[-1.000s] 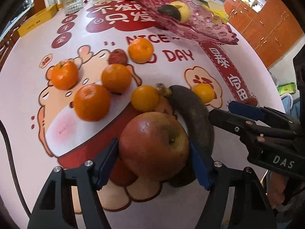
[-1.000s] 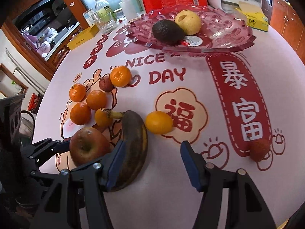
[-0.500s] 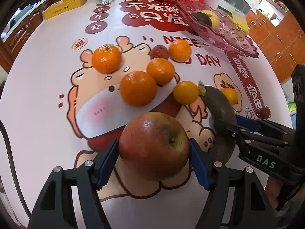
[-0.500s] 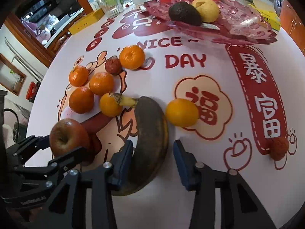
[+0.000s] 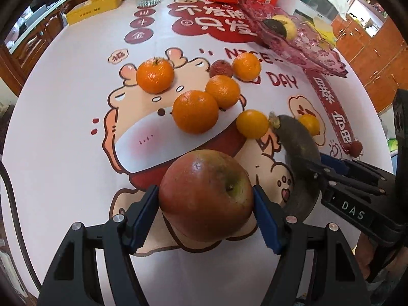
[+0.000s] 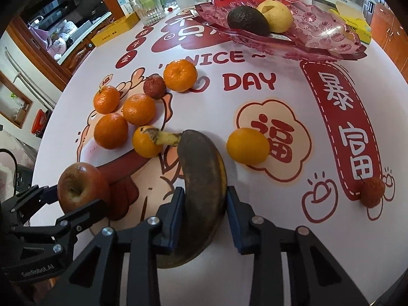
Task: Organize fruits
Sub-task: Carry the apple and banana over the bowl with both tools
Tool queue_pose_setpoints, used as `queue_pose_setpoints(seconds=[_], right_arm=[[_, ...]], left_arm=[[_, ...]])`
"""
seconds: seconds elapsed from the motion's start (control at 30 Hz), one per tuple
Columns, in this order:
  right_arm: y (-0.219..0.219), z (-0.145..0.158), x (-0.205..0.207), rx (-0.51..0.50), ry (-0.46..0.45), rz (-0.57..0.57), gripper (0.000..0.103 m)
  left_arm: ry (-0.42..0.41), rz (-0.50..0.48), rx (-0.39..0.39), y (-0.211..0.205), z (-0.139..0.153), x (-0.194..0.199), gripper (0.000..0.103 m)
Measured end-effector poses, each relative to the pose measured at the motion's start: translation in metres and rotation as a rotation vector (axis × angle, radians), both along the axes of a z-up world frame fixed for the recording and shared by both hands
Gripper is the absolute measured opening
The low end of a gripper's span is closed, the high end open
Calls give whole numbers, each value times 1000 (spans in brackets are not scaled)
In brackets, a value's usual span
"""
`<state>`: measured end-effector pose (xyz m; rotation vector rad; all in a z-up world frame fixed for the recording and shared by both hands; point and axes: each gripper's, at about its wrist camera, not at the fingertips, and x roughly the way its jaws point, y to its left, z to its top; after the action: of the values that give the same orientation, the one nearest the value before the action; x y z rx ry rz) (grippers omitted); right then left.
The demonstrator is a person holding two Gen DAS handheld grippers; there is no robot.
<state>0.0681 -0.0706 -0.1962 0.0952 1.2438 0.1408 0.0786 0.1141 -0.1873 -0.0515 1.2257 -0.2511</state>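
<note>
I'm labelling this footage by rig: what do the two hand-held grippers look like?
Both are black angular frames with silver bolts and blue ribbed pads. The left hand-held gripper carries white "GenRobot.AI" lettering and trails a black cable; the right hand-held gripper is marked "DAS".

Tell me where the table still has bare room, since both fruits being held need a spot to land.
Free: the pink tray right of the pear; the cloth between the "DAY" lettering and the small orange. Crowded: the mandarins left of the banana.
</note>
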Motion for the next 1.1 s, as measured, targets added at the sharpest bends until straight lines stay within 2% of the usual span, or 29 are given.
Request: queue_pose_setpoints(seconds=[0.2,0.4,0.73,0.9,1.1], right_arm=[[-4,18,-11,17,-46,9,32],[-15,51,-18,37,-124,-8,32],[-50,123,-17,36,-275,-71,32],[-72,169,-4,-3,-366,-73,32],[-108,222,24,-147,-483,-31,32]], left_arm=[[-40,-23,-9,-7,18,-2,71],[-85,-53,-24,-18,42,-1,71],[-191,-117,-41,-49,110,12,71],[-248,-129,-59,-69,150,33,71],[-343,-135,-52,-103,192,63,71]])
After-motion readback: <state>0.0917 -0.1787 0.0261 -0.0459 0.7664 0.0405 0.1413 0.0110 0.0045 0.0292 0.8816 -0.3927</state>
